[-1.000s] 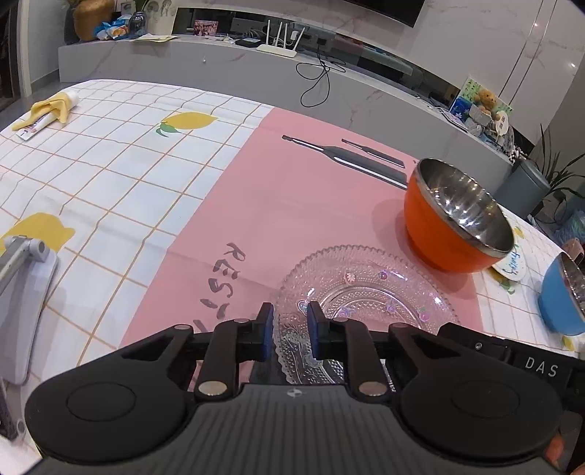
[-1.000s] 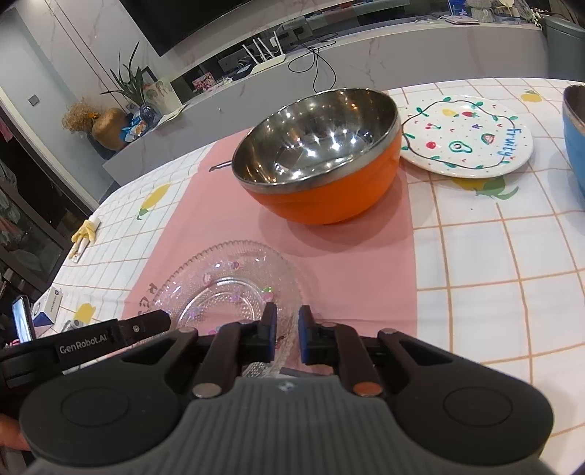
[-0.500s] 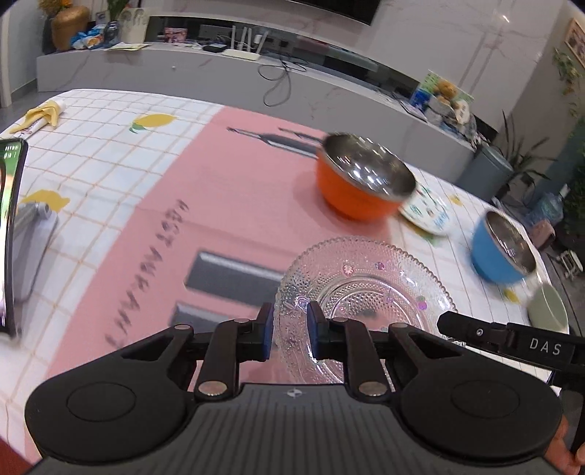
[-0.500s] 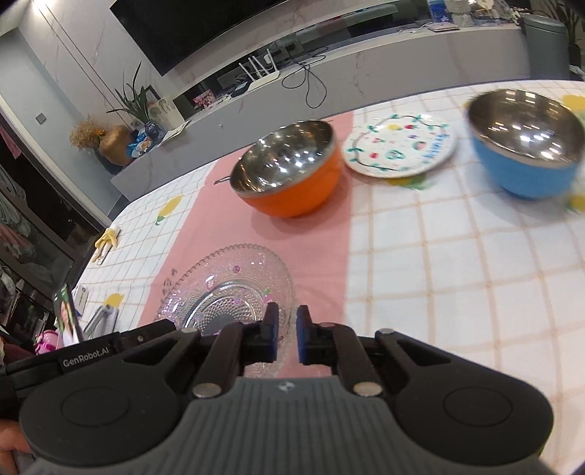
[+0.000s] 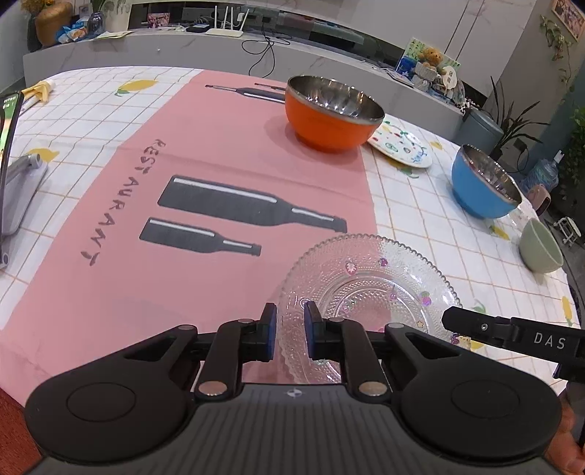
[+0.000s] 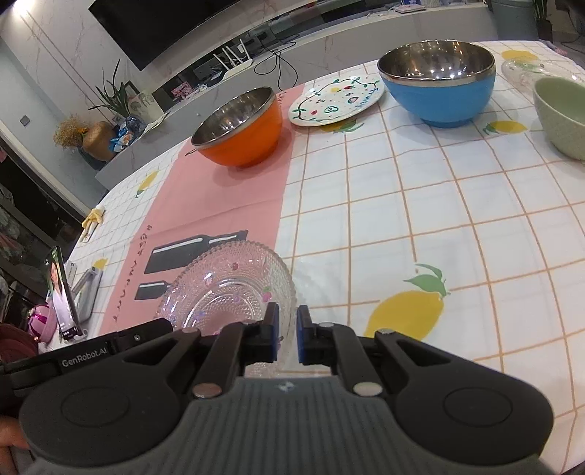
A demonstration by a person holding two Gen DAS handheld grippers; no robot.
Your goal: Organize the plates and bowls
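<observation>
Left wrist view: left gripper [image 5: 290, 330] jaws closing on near-left rim of glass plate [image 5: 369, 292]; rim sits between the blue pads.
Right wrist view: right gripper [image 6: 287, 338] pinched on the plate's near-right rim.
Plate position: near table edge, half over pink runner [image 5: 204, 190], half over checked cloth [image 6: 420, 226]; contact with the cloth cannot be judged.
Writing: "RESTAURANT" and black bottle prints on runner; "DAS" on the right tool's arm; "GenRobot.AI" on the left tool's arm.
Other dishes: orange bowl [image 6: 239, 133] on runner's far end; painted plate [image 6: 336, 100] just beside it; blue bowl [image 6: 438, 82] and green bowl [image 6: 559, 115] further right, apart.
Surface: white cloth, orange grid, lemon prints.
Room: grey marble ledge [image 5: 204, 47] with white router [image 5: 225, 25], cables, plants; phone on stand [image 6: 62, 296] at left.
</observation>
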